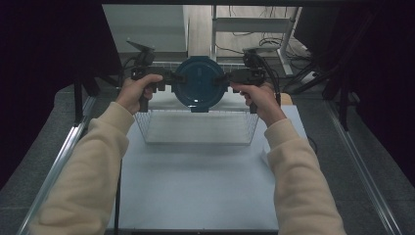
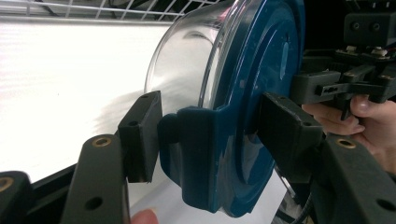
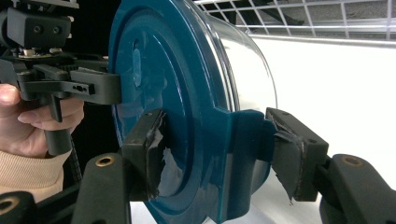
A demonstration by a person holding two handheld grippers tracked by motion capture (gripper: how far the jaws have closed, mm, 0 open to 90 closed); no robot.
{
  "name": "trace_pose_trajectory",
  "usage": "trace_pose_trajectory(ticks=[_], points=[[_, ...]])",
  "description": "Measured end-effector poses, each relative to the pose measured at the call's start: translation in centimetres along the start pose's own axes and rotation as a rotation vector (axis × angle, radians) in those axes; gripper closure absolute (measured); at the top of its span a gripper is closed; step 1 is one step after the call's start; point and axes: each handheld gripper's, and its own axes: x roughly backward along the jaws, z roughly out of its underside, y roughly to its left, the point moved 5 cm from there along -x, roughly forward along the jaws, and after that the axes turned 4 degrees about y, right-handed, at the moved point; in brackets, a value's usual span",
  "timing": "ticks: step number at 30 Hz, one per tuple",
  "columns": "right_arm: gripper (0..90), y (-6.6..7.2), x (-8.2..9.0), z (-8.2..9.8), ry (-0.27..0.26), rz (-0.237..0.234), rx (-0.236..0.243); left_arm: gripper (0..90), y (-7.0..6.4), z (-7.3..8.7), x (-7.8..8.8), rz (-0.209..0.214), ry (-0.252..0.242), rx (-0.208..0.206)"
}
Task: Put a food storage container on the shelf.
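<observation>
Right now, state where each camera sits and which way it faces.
High view: above the person's side, looking forward and down at the table; both forearms enter from below.
Left gripper view: rides the left gripper, looking along its jaws at the container.
Right gripper view: rides the right gripper, facing the blue lid.
Both gripper views share the container and the wire basket.

I see a table (image 1: 195, 196) with a pale, white-blue top, and its near half is bare. On the far half stands a wire basket (image 1: 195, 128), directly on the top, about in the middle between left and right. Grey floor (image 1: 44, 161) surrounds the table.
</observation>
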Motion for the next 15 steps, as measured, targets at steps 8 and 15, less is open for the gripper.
trace_pose_trajectory(ticks=[8,15], points=[[39.1,-1.1,-0.4,-0.6,-0.015,-0.028,-0.086,41.1,0.9,-0.8,-0.7,0.013,-0.017,0.053],[37.0,-2.1,-1.2,-1.2,-0.021,-0.030,-0.168,40.5,2.2,-1.4,-1.4,0.037,-0.036,0.144]])
